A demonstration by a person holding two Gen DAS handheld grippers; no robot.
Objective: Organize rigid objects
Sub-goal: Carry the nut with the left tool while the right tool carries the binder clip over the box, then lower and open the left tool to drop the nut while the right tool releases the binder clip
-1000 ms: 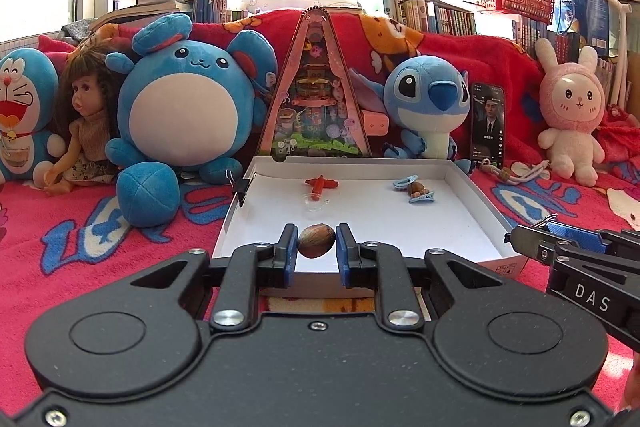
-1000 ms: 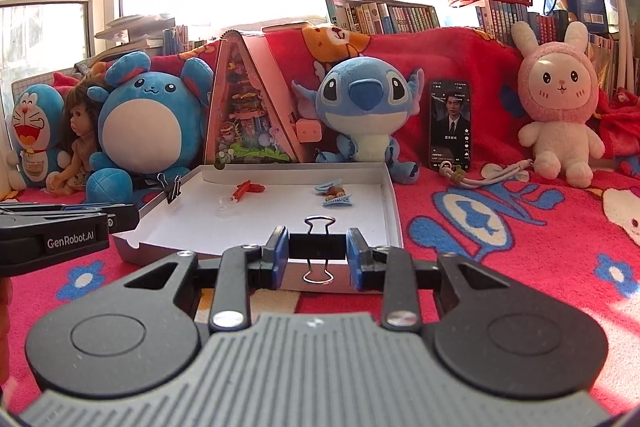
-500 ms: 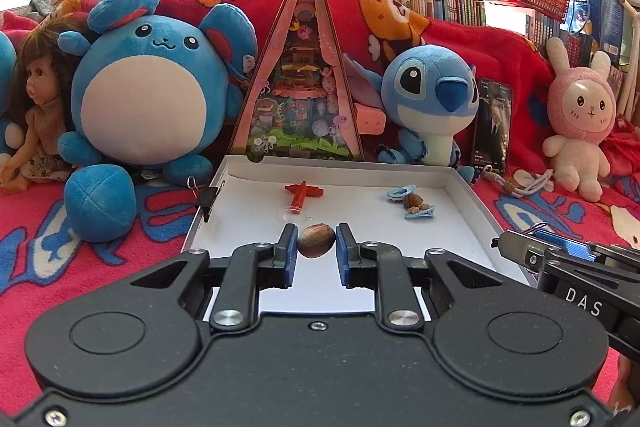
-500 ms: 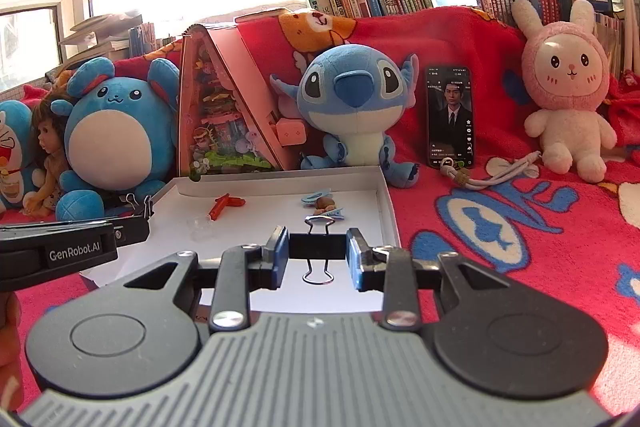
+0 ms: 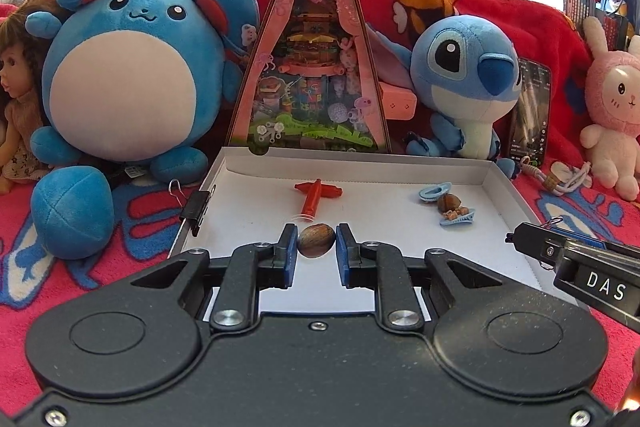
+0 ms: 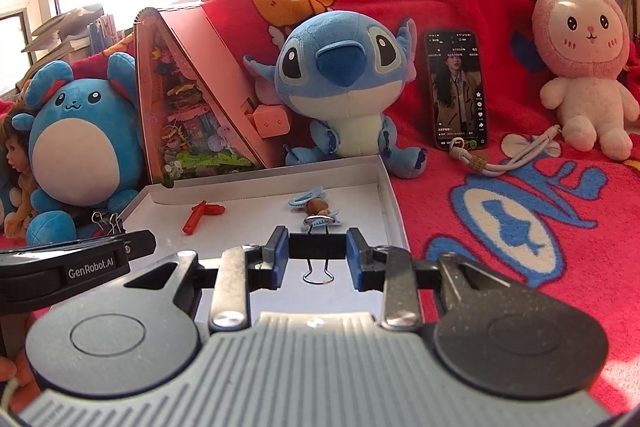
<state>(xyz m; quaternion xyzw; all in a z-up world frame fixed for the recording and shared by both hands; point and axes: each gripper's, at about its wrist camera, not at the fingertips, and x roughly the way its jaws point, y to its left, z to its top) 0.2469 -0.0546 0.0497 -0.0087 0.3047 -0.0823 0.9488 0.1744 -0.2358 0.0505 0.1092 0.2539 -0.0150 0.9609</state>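
Nut pinched crosswise in the left gripper, white tray floor at twelve o'clock below; right gripper clamps the binder clip, over the tray's near edge.

We log the left gripper at lower centre of its own view, angled downward, blue pads pressed against something small and round. Right gripper sits likewise at lower centre, jaws clamped on a black item. Each shows in the other's view: right at right edge, left at left edge.
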